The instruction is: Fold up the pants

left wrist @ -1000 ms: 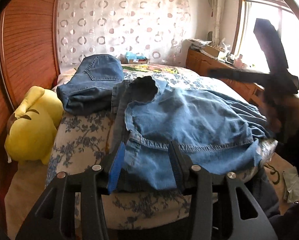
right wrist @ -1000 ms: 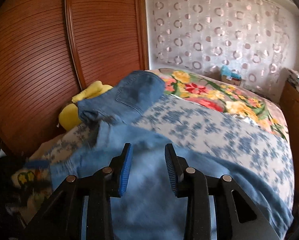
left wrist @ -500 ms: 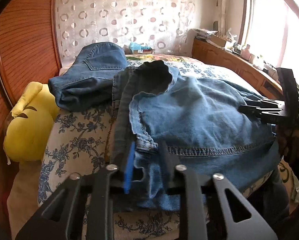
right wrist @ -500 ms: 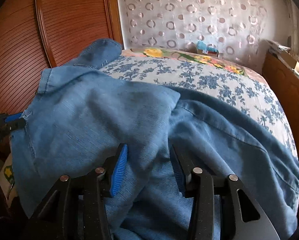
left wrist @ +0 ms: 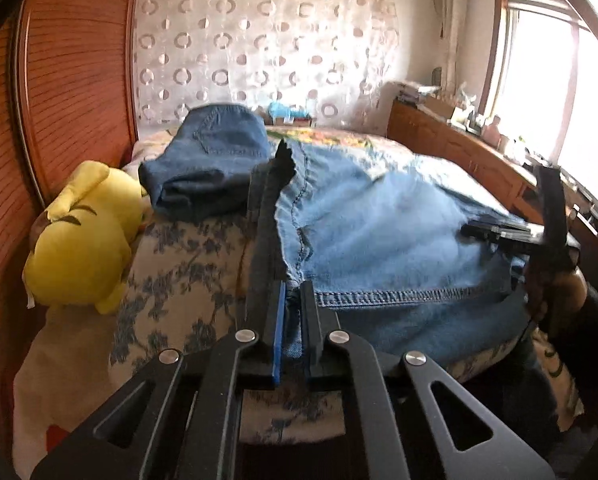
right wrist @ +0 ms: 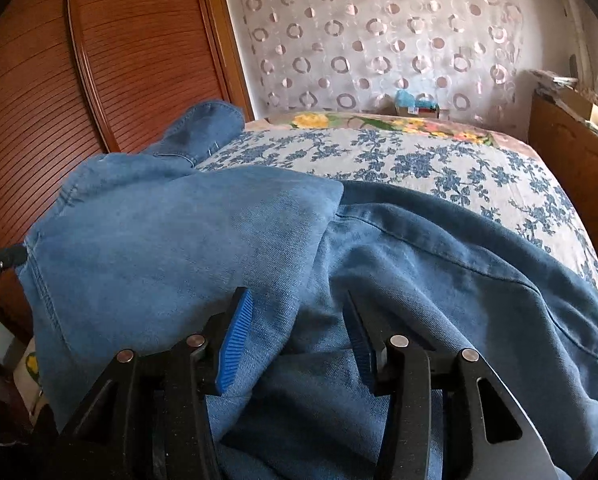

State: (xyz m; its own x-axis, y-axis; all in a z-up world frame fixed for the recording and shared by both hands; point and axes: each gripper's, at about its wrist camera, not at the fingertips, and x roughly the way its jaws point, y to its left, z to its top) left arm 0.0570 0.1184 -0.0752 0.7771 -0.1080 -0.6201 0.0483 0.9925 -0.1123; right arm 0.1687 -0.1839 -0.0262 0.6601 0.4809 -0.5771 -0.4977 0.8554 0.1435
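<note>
Light-blue denim pants (left wrist: 379,232) lie spread over the near end of the bed. My left gripper (left wrist: 293,300) is shut on their stitched hem corner, and the cloth rises from between the pads. In the right wrist view its tip shows at the pants' left edge (right wrist: 7,258). My right gripper (right wrist: 295,312) rests low on the pants (right wrist: 179,248) near a fold. It is open, with denim bunched between the blue pads but not pinched. The left wrist view shows the right gripper (left wrist: 469,229) at the far side of the hem, with a hand behind it.
Darker folded jeans (left wrist: 211,160) sit at the bed's far left. A yellow plush toy (left wrist: 83,236) lies beside them against the wooden slatted door (left wrist: 71,80). The floral bedspread (right wrist: 419,160) stretches back to a curtain. A wooden dresser (left wrist: 459,152) runs along the right under the window.
My left jaws have closed on the pants' hem corner. My right gripper has come down onto the pants at the other side, and its jaws have widened a little.
</note>
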